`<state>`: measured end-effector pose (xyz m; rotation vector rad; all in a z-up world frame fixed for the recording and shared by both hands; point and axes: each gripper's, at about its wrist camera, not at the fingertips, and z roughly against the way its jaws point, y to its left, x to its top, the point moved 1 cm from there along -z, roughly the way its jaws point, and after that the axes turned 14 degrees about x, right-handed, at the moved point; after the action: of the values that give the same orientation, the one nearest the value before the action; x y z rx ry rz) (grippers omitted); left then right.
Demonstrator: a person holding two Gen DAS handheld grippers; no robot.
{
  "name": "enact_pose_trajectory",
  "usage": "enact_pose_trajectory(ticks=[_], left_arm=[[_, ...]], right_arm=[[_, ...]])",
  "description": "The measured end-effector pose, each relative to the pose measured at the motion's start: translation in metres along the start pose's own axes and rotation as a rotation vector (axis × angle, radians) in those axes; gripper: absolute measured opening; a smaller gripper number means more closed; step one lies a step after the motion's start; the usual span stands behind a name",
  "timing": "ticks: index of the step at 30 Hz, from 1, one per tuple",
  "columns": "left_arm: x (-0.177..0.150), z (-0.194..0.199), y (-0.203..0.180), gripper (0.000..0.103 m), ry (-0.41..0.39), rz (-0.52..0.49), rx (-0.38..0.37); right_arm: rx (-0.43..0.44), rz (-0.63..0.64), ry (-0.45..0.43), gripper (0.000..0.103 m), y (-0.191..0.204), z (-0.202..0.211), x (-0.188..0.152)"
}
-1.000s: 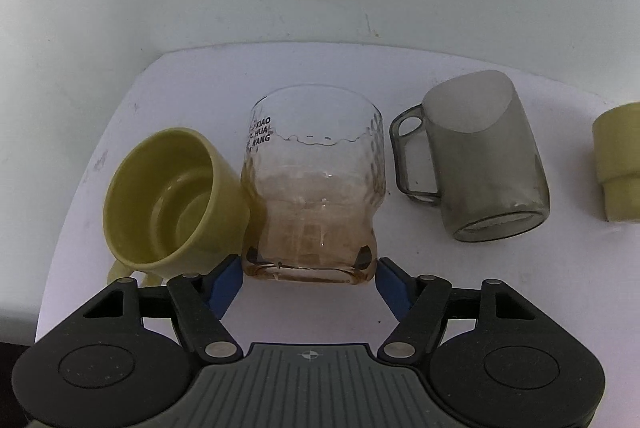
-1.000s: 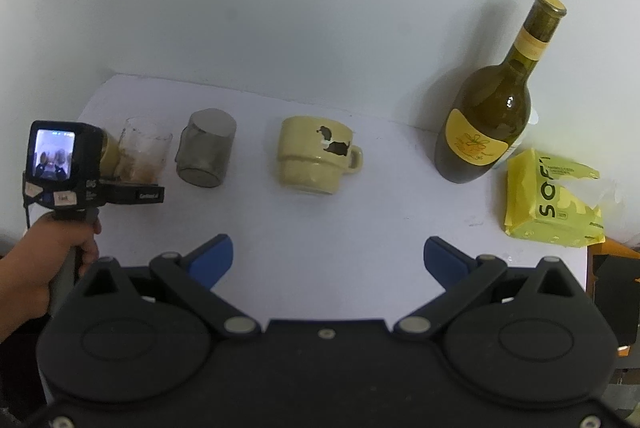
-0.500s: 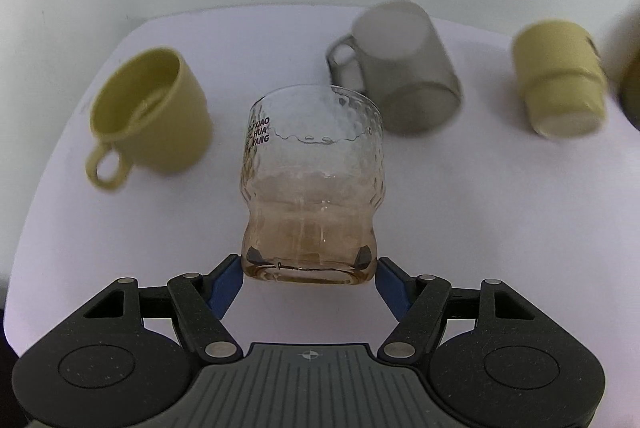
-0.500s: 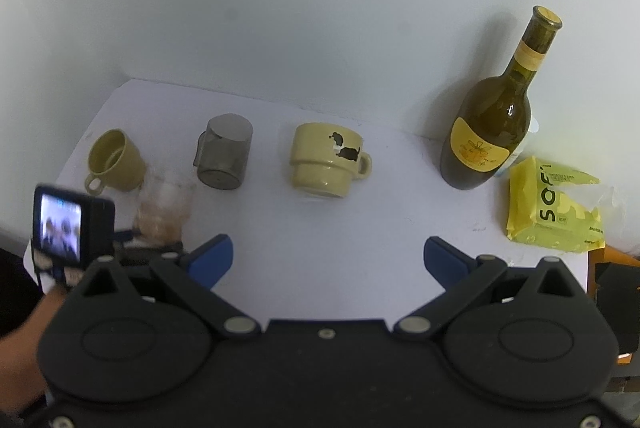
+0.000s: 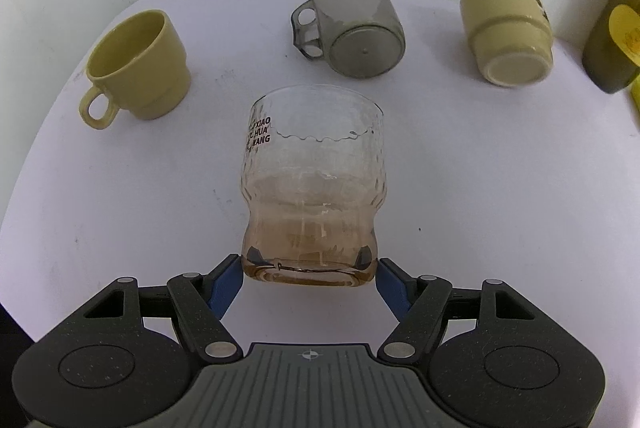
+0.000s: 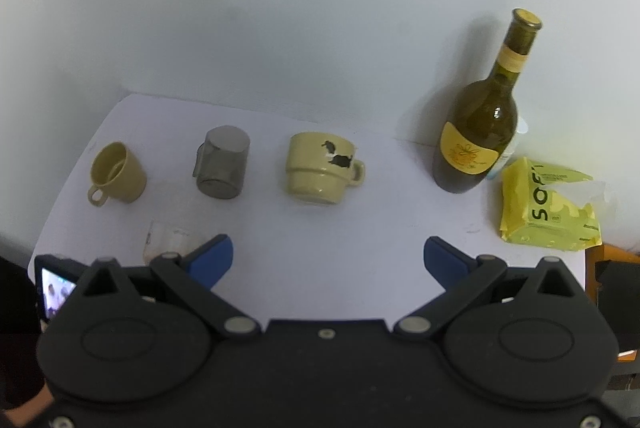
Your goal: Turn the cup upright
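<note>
Since 0.5 s ago we've pulled the glass cup (image 5: pixel 314 184) further back from the row w/ the left gripper (image 5: pixel 310 278); all the mugs now sit higher in left wrist view, and the blur is gone. Glass cup sits clamped at its base between the blue fingers (image 5: pixel 224 282), mouth pointing away from cam, over the front of the white table (image 5: pixel 500 188), well apart from the row. Can't tell if it touches the surface.

L to R in the row: yellow mug (image 5: pixel 136 68) mouth up, handle toward us; grey mug (image 5: pixel 352 24) upside down, base showing; cream mug (image 5: pixel 506 30) upside down too. Wine bottle (image 5: pixel 612 36) is cut off at frame edge in left view.

Right wrist view: right gripper (image 6: pixel 328 262) spread wide, nothing in it, over table front, same as before. Glass cup (image 6: pixel 168 238) barely readable there, half hidden behind our left finger. Left rig's screen (image 6: pixel 54 294) partly hidden too. Bottle fully visible, yellow tissue pack (image 6: pixel 548 212) just beside it at table's right edge.
</note>
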<state>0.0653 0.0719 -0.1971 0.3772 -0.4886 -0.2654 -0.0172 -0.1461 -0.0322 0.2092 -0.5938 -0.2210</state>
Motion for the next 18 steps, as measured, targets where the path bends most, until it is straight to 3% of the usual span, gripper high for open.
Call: enact_pose_trajectory(ticks=[4, 7, 18], left_arm=[[0.003, -0.002, 0.004, 0.067, 0.015, 0.035, -0.008], [0.004, 0.002, -0.007, 0.067, -0.006, -0.005, 0.021], [0.017, 0.01, -0.044, 0.067, -0.019, -0.015, 0.002]], right_arm=[[0.004, 0.004, 0.02, 0.103, -0.002, 0.002, -0.008], [0.001, 0.003, 0.022, 0.103, -0.002, 0.005, -0.012], [-0.036, -0.023, 0.025, 0.103, -0.016, 0.024, -0.031]])
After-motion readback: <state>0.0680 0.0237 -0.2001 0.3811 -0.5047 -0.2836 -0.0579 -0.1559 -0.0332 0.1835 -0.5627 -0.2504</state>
